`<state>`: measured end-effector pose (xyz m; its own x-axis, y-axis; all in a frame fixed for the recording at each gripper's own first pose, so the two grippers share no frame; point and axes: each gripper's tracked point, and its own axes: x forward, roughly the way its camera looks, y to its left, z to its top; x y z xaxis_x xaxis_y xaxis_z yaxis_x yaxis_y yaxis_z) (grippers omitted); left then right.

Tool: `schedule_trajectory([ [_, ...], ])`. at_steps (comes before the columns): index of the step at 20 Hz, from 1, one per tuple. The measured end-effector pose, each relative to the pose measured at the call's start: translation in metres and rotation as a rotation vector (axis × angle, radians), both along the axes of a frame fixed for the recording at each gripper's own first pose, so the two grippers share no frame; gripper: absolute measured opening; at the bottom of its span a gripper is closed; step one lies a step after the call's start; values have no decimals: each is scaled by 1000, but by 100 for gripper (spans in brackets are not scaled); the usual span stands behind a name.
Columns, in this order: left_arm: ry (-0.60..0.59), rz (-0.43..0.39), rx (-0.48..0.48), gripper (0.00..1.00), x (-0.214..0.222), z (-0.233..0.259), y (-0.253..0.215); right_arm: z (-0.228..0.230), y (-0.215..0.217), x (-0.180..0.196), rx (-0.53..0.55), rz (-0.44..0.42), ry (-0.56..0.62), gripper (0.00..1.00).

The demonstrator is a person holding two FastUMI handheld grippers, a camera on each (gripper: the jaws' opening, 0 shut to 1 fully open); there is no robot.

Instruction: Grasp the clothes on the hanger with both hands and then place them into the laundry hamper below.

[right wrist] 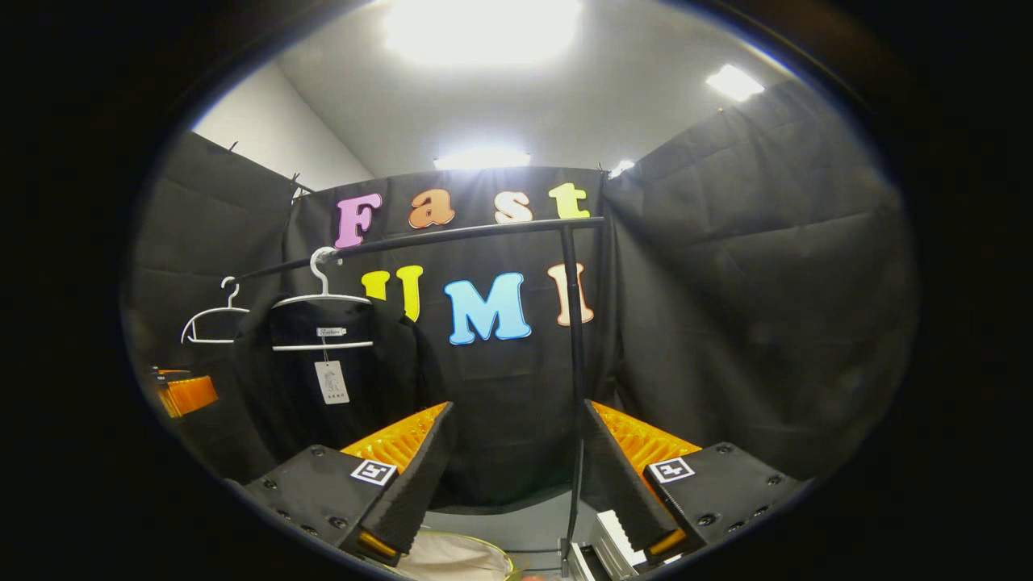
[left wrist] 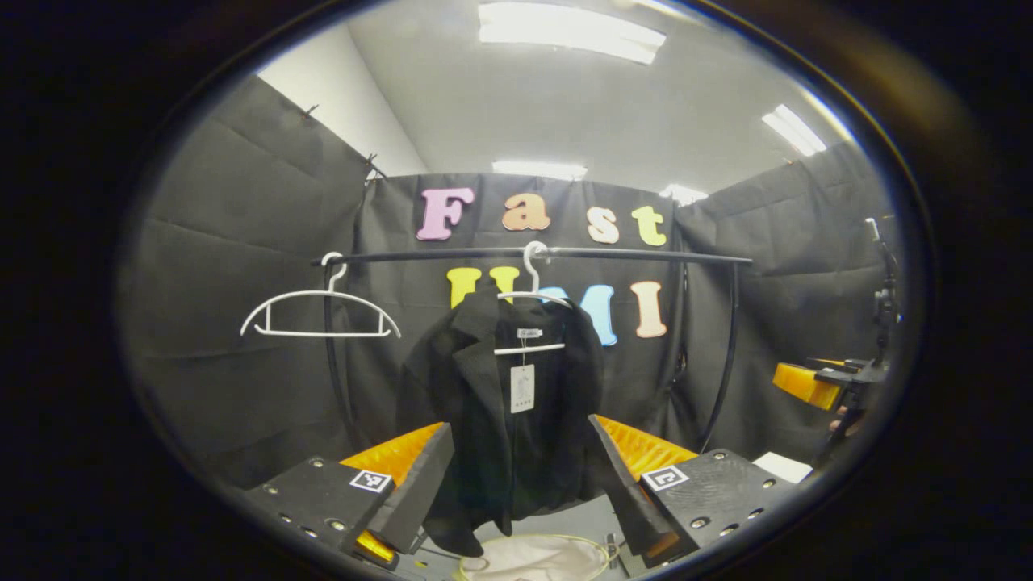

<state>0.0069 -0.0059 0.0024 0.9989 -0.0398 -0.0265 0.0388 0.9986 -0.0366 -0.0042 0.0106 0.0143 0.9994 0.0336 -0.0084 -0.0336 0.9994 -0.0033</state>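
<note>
Left gripper jaws spread wide, empty, facing black jacket hung on white plastic hanger from black metal rail; white fabric hamper below. Right gripper view: right gripper jaws likewise wide, empty; jacket upper left.

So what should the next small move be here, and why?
Probably bring both claws forward to the black jacket. It hangs on its hanger untouched; the left claw and right claw are open and short of it.
</note>
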Motion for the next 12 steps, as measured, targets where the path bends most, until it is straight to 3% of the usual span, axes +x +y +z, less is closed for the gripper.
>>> schedule_trajectory([
  [8, 26, 24, -30, 96, 15, -11, 11, -2, 13, 10, -12, -3, 31, 98],
  [12, 55, 103, -66, 96, 33, -15, 25, 0, 33, 31, -11, 56, 35, 98],
])
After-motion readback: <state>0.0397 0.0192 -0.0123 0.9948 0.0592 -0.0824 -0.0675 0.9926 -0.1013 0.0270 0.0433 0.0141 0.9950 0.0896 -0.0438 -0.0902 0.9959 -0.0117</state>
